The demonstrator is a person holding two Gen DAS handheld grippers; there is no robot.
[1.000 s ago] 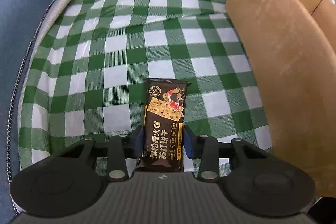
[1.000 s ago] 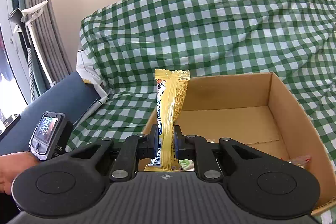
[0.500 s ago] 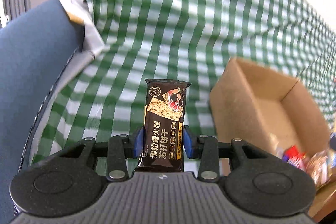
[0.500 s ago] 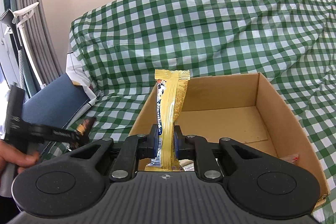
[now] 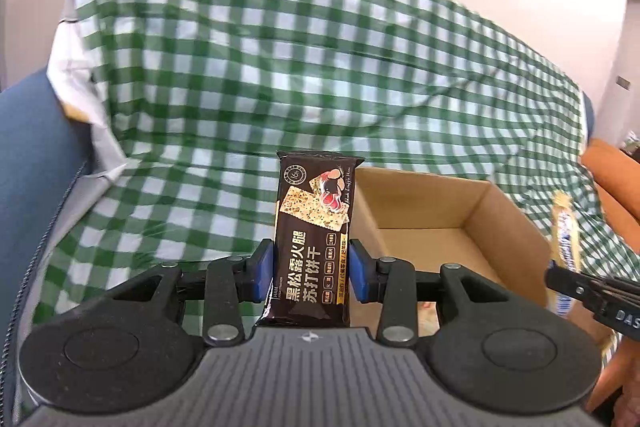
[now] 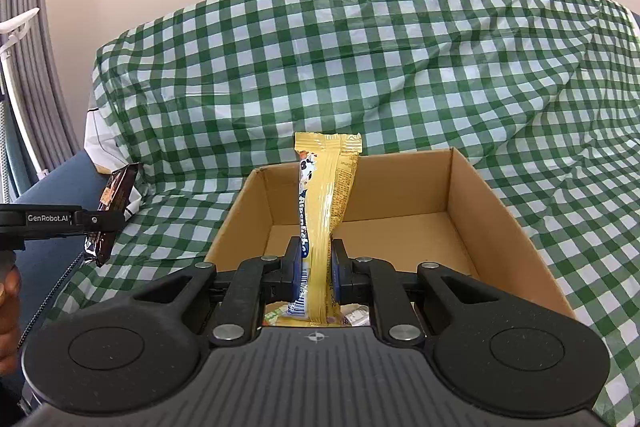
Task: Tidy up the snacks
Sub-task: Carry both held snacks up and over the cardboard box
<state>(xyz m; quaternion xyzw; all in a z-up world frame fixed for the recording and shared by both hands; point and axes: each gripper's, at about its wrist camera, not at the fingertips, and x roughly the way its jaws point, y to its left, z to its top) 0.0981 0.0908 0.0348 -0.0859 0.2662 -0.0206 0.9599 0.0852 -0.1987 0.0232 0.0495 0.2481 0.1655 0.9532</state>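
Left gripper [image 5: 311, 274]: your blue pads clamp the dark brown rectangular cracker packet [image 5: 314, 239] by its two long edges; it stands upright at the centre of the left wrist view, its lower end down by the gripper body.
Right gripper [image 6: 316, 267]: your jaws are pinched narrow on the long yellow foil snack stick [image 6: 322, 223], which rises upright in the middle of the right wrist view.
Open brown cardboard box [image 6: 492, 223]: in the right wrist view it lies straight behind the yellow stick, filling the centre and right of the frame; in the left wrist view it sits at centre right, just behind and right of the cracker packet.
Box contents: a few small wrappers [image 6: 352, 317] show at the lower edge below your right jaws; too hidden to identify.
Green and white checked cloth [image 6: 400, 67]: drapes across the upper half of both views, under and behind the box.
Cross view: your left gripper with its packet appears at the left edge of the right wrist view, beside the box.
Change, left: a second ago your left view looked down on the cloth with only the box's outer wall at right; now the wall behind, the draped cloth and the box's inside show.
Change, right: the box sits more centred than before; both grips are unchanged.
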